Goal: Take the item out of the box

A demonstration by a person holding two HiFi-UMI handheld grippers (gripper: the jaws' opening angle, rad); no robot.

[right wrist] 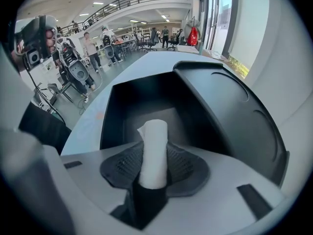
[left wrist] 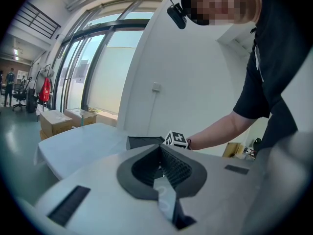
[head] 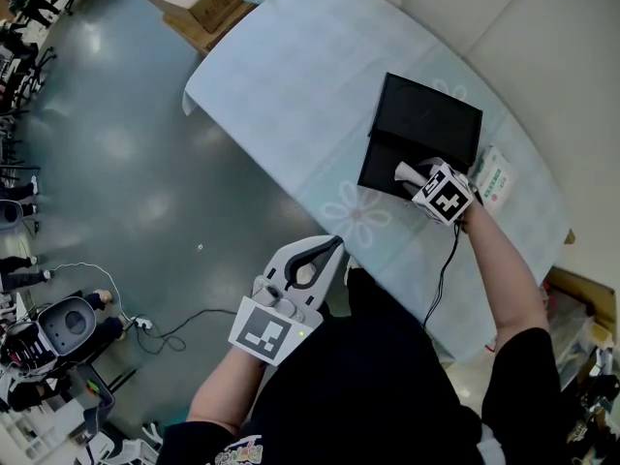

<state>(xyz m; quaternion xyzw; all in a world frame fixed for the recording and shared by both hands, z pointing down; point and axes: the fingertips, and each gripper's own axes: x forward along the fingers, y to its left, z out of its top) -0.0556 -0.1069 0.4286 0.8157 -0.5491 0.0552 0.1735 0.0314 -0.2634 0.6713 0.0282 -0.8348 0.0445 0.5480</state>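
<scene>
Over the open black box (head: pixel 391 170) on the pale-blue-clothed table (head: pixel 291 95), the right gripper (head: pixel 411 174) had its jaws clenched on a white roll (right wrist: pixel 153 151). The roll's free end pointed into the tray, and the box's lid (head: pixel 429 114) lay folded back. Beside the table edge, the left gripper (head: pixel 334 244) held its jaws pressed together.

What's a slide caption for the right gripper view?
Right gripper shut on a white roll over the open black box.

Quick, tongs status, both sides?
Left tongs: shut, nothing between them.
Right tongs: shut on a white roll, over the open black box.
</scene>
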